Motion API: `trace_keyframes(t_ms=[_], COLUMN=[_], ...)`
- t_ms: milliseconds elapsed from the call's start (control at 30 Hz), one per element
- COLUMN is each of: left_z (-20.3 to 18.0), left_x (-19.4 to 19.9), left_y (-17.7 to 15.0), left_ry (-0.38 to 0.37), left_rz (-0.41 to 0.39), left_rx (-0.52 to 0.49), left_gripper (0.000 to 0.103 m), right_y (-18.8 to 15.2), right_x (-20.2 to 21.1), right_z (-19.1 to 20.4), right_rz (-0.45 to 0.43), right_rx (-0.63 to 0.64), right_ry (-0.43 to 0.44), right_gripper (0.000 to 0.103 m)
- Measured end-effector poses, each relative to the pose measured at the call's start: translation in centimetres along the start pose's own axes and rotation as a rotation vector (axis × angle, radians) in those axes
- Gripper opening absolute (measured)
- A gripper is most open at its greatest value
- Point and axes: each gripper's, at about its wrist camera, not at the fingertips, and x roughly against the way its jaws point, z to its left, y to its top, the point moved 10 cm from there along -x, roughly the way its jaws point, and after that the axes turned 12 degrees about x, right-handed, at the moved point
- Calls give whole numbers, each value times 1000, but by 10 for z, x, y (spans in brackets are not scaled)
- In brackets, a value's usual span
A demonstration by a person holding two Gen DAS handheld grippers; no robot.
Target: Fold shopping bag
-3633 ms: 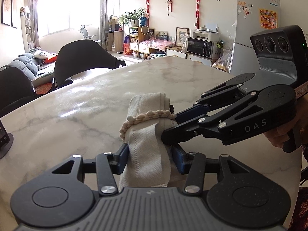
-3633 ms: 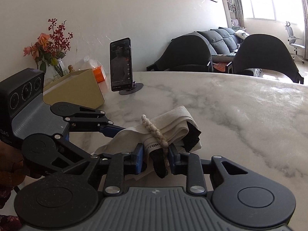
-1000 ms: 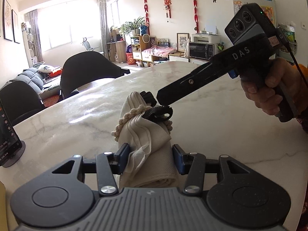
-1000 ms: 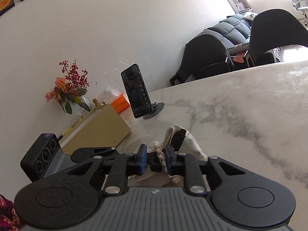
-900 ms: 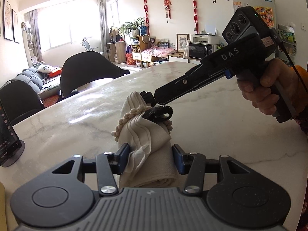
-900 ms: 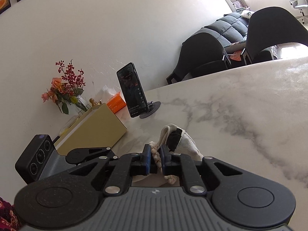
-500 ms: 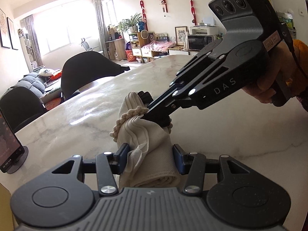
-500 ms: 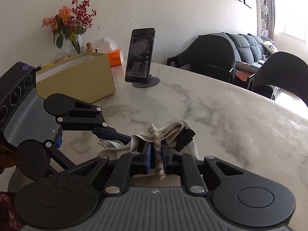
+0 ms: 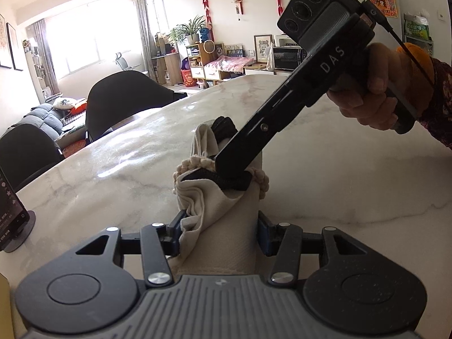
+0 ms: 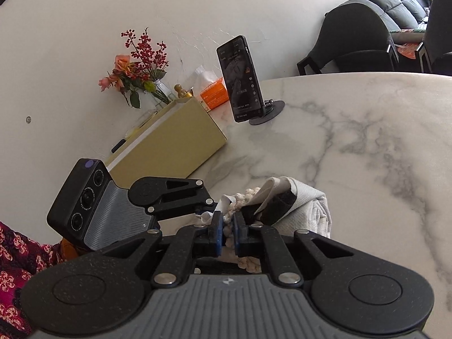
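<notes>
Since a second ago the right gripper has swung from lying flat across the bundle to a steep slant, its tips now at the braided rope handle and the black strap. White letters "DAS" run along its body in the left wrist view. Its jaws are opening, a narrow gap between the blue pads, with the rope handle between them and not clearly pinched. A hand in a patterned sleeve holds its grip. The left gripper has not changed: about half open, closed on the near end of the rolled cream shopping bag, which lies on the marble table. A yellow box by the wall holds something I cannot make out. The phone on its stand shows unreadable writing.
</notes>
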Motion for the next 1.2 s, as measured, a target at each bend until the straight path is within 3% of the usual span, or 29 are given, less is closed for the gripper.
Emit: trace_keyframes(t_ms=[67, 200, 567, 667, 900, 1200], left_z=[0, 1, 0, -2, -4, -5], left_x=[-1, -2, -1, 0, 2, 9], left_y=[1, 1, 1, 1, 1, -1], left_ry=[0, -12, -13, -6, -4, -2], left_rz=[3, 5, 2, -2, -1, -12], left_rx=[1, 4, 29, 25, 32, 26], left_gripper=[50, 50, 50, 50, 50, 53], right_y=[0, 2, 17, 22, 19, 0], right_x=[-2, -8, -19, -21, -29, -14], right_z=[0, 0, 40, 49, 38, 23], right_rz=[-17, -44, -17, -43, -5, -30], right_rx=[-40, -53, 118, 95, 69, -2], right_ry=[46, 43, 11, 93, 52, 8], right_gripper=[31, 25, 25, 25, 24, 18])
